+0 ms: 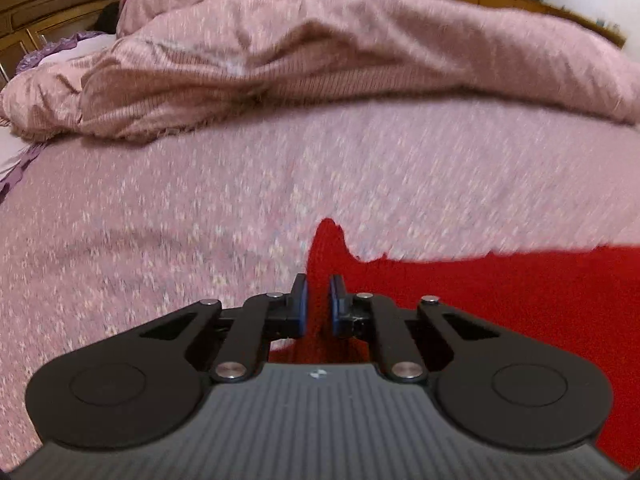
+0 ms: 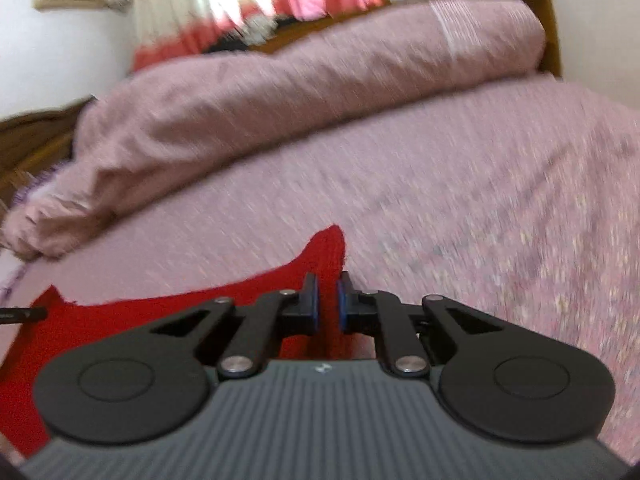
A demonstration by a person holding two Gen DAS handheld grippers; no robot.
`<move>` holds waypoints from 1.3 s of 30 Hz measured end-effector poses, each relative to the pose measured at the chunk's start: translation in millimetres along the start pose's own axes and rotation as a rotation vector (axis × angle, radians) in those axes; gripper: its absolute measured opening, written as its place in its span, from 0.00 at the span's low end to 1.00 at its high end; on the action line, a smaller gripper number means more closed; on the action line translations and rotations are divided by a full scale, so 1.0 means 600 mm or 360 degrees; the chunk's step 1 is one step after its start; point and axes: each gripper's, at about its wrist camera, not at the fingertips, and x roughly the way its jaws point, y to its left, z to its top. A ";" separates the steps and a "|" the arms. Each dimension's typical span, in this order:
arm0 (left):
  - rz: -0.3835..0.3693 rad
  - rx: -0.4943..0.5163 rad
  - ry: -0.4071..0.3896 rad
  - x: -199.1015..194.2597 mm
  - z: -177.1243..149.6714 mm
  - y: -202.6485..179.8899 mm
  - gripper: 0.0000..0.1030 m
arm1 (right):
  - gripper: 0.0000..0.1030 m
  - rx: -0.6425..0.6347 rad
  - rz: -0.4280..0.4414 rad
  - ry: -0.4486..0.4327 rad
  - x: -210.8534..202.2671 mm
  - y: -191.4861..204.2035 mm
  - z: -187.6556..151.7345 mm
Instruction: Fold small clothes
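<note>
Left wrist view: left gripper (image 1: 318,304) pinched on a raised corner of the red knitted garment (image 1: 500,300), blue pads narrow with a fold of cloth between them. Right wrist view: right gripper (image 2: 327,306) likewise clamped on the opposite peaked corner of the same red knitted garment (image 2: 160,312), jaws nearly together on the fabric. Garment spread low on the pink speckled bedspread (image 1: 200,220), edge between the two grips sagging and uneven. Best done by lifting both corners evenly, keeping the span taut, carrying it across in one sweep and laying it down square on the far edge; pinch kept firm, since soft knit probably slips and stretches. Rumpled dusty-pink duvet (image 1: 320,48) heaped beyond, ribbed weave, thick rolls. Both views smeared by motion, so exact weave and hem of the red cloth hard to tell
</note>
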 end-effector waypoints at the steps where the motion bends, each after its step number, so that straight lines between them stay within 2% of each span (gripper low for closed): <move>1: 0.0014 0.0012 0.0006 0.005 -0.006 -0.002 0.13 | 0.12 0.0005 -0.0017 0.0033 0.009 -0.003 -0.008; 6: 0.0028 0.0018 -0.0010 -0.006 -0.008 -0.003 0.14 | 0.15 -0.0003 -0.0040 0.0049 0.010 -0.004 -0.017; 10: -0.0014 -0.0037 -0.0030 -0.042 0.004 0.003 0.19 | 0.30 -0.0009 -0.0088 0.0076 -0.002 0.005 -0.003; 13: -0.0036 -0.0060 -0.0042 -0.084 0.008 0.001 0.25 | 0.30 -0.0009 -0.0100 0.0069 -0.023 0.013 0.005; 16: -0.0044 -0.0059 -0.0029 -0.125 0.002 -0.005 0.50 | 0.31 -0.0038 -0.0101 0.0056 -0.048 0.027 0.011; 17: -0.0043 -0.0056 -0.0033 -0.138 -0.001 -0.007 0.62 | 0.35 -0.0046 -0.0099 0.0051 -0.056 0.033 0.013; 18: -0.0032 -0.0051 -0.0039 -0.153 -0.007 -0.011 0.69 | 0.37 -0.0056 -0.0090 0.0045 -0.068 0.039 0.013; 20: -0.0012 -0.0036 -0.0038 -0.175 -0.019 -0.017 0.73 | 0.46 -0.0071 -0.0074 0.0041 -0.089 0.051 0.013; 25: -0.0002 -0.0091 0.0031 -0.211 -0.064 -0.017 0.74 | 0.47 -0.0101 -0.0031 0.0074 -0.141 0.077 -0.004; 29: 0.0030 -0.0126 0.0099 -0.211 -0.109 -0.011 0.74 | 0.47 -0.0131 -0.0016 0.0154 -0.163 0.089 -0.042; 32: 0.0038 -0.0191 0.0177 -0.197 -0.137 -0.002 0.74 | 0.46 -0.0158 -0.0052 0.0198 -0.161 0.091 -0.075; 35: 0.0033 -0.0226 0.0197 -0.187 -0.156 0.001 0.76 | 0.46 -0.0152 -0.0103 0.0255 -0.143 0.086 -0.103; 39: 0.0050 -0.0231 0.0200 -0.178 -0.165 -0.001 0.79 | 0.47 -0.0156 -0.0131 0.0209 -0.140 0.081 -0.131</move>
